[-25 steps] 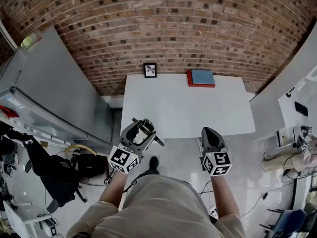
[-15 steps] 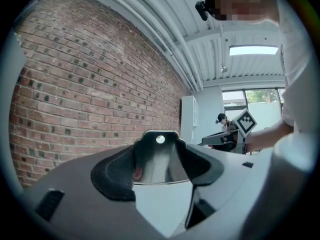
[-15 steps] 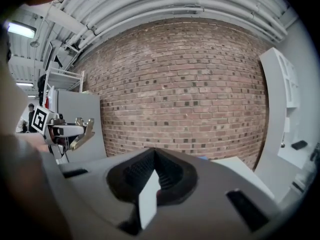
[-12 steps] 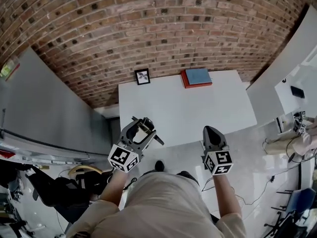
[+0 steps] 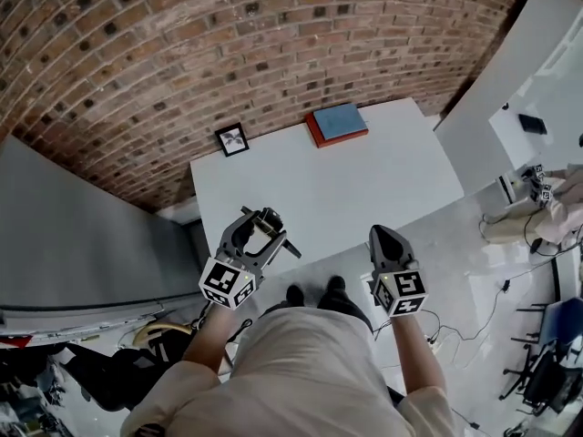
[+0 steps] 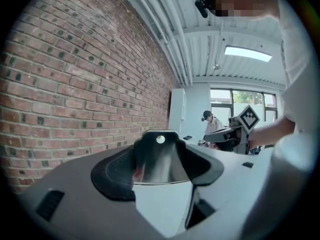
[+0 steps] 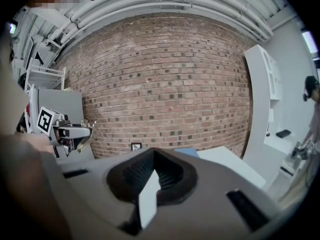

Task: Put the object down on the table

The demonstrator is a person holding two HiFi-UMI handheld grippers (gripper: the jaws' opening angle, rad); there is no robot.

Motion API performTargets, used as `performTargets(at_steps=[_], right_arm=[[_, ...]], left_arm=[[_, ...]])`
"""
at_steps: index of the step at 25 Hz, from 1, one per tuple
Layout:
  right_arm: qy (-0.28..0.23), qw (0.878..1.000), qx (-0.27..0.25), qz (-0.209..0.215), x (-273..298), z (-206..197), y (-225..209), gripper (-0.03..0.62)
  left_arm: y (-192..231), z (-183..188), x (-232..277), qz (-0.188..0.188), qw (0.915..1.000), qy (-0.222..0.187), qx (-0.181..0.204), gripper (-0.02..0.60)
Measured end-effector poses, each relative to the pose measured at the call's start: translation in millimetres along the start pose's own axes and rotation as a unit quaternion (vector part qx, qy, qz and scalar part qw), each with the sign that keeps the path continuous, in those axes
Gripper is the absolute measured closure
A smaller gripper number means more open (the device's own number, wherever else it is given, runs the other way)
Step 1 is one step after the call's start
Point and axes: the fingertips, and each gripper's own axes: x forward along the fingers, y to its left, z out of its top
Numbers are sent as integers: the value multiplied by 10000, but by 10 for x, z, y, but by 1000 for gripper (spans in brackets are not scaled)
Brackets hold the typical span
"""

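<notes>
1. A lab-style workroom: bare brick wall (image 5: 228, 44), exposed ceiling pipes (image 6: 167, 39).
2. Plain white table (image 5: 319, 189), white partition panel (image 5: 510, 62).
3. Glossy floor (image 5: 478, 258) strewn with cables (image 5: 446, 338); shelving rack (image 7: 42, 83) at one side.

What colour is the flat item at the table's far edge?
Flat item: blue over red; best in head view.

Beige shirt (image 5: 301, 371), grey left tongs (image 5: 262, 224), right tongs (image 5: 381, 235), checkered marker cubes (image 5: 226, 283).

My head view looks steeply down from overhead onto the white tabletop (image 5: 328, 185) and the brick wall (image 5: 182, 44). The left tongs (image 5: 262, 226) camera faces sideways along that wall; the right tongs (image 5: 381, 237) camera faces it squarely. Each catches the other tongs.
</notes>
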Motion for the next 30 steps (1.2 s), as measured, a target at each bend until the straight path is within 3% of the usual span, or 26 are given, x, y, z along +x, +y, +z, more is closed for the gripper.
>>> performTargets(at_steps=[14, 30], right_arm=[[491, 9979, 430, -46, 388, -425, -986, 592], [1202, 9906, 621, 215, 866, -984, -1946, 592]], left_arm=[[-187, -591, 1393, -290, 9960, 813, -247, 307], [-354, -2115, 2825, -309, 9731, 2258, -336, 307]])
